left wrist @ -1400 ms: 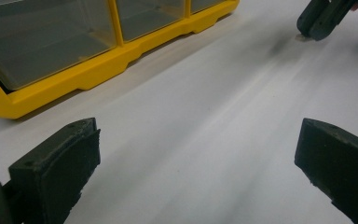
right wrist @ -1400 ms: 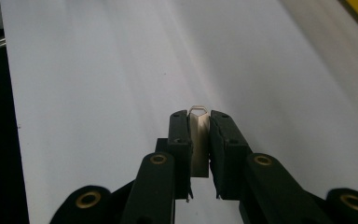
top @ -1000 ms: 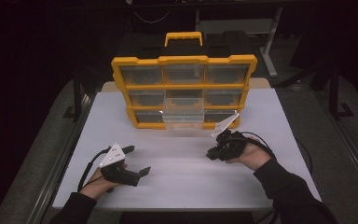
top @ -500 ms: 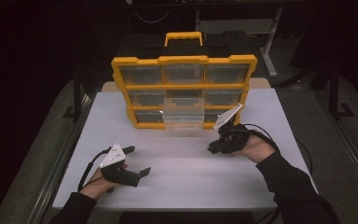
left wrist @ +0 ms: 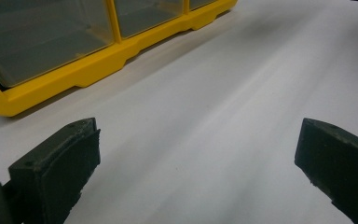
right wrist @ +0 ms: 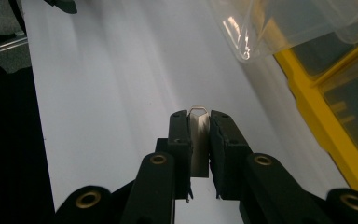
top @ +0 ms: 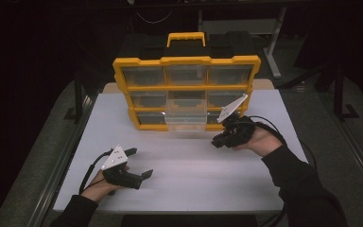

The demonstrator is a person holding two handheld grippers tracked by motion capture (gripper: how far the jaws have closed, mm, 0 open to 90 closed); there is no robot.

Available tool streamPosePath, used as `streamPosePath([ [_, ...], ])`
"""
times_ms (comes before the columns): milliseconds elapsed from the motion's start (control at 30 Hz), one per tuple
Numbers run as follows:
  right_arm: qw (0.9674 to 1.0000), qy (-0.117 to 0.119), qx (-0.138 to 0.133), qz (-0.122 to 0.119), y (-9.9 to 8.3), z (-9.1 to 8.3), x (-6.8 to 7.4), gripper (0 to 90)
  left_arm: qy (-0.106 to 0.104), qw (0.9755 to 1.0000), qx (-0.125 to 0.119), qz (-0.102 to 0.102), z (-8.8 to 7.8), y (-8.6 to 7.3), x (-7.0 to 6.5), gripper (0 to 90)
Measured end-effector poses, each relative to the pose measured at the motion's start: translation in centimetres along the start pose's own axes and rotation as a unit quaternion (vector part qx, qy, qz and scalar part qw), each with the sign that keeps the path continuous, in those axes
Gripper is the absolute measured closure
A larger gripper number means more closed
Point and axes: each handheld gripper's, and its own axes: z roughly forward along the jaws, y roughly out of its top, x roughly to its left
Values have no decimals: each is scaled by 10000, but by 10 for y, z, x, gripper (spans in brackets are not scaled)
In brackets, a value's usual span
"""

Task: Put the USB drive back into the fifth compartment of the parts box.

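A yellow organizer (top: pixel 186 61) with clear drawers stands at the back of the white table (top: pixel 194 184). Its lower middle drawer (top: pixel 185 116) is pulled out toward me. My right gripper (top: pixel 220 140) hovers just right of that drawer, above the table. In the right gripper view its jaws (right wrist: pixel 198 114) are shut on a small flat silvery metal piece (right wrist: pixel 199 140) whose bent tip sticks out past the pads. The clear drawer (right wrist: pixel 279 28) lies ahead and to the right. My left gripper (top: pixel 140 162) rests near the front left of the table, open with nothing between its pads (left wrist: pixel 56 163).
The organizer's yellow base (left wrist: pixel 98 65) runs along the far side in the left gripper view, and its yellow frame (right wrist: pixel 326 126) lies close on the right in the right gripper view. A carry handle (top: pixel 186 38) tops the case. Dark floor surrounds the table.
My right gripper has lifted off the table and drifted toward the organizer, still shut on the metal piece. The left gripper has stayed where it was.
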Motion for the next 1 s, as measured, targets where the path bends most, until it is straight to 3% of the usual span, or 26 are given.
streamPosePath([
  [1000,9994,-237,-155,-175,38,-51,-7,779,-35,10000,15,33,1,0,-2,0],
])
